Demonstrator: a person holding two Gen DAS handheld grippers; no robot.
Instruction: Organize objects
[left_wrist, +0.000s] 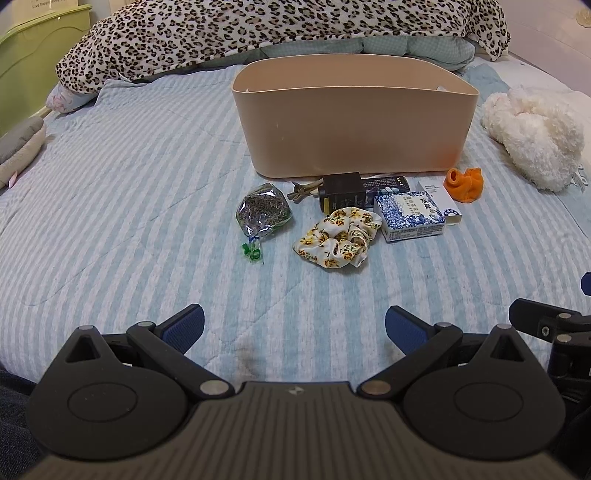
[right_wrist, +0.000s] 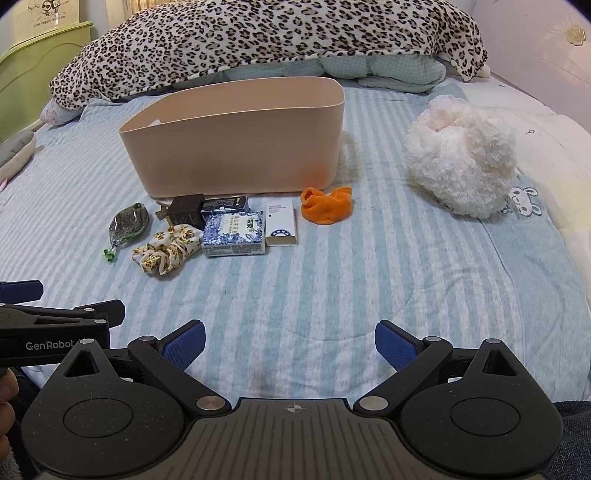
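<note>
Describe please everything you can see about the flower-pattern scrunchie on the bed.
The floral scrunchie is a gathered ring of smooth, satin-looking cream fabric printed with yellow-orange flowers. It lies flat and crumpled on the striped bed cover, in front of the beige bin. Its far edge lies against the blue-and-white box and the black charger. The bag of dried herbs lies apart on its left. No gripper touches it.
</note>
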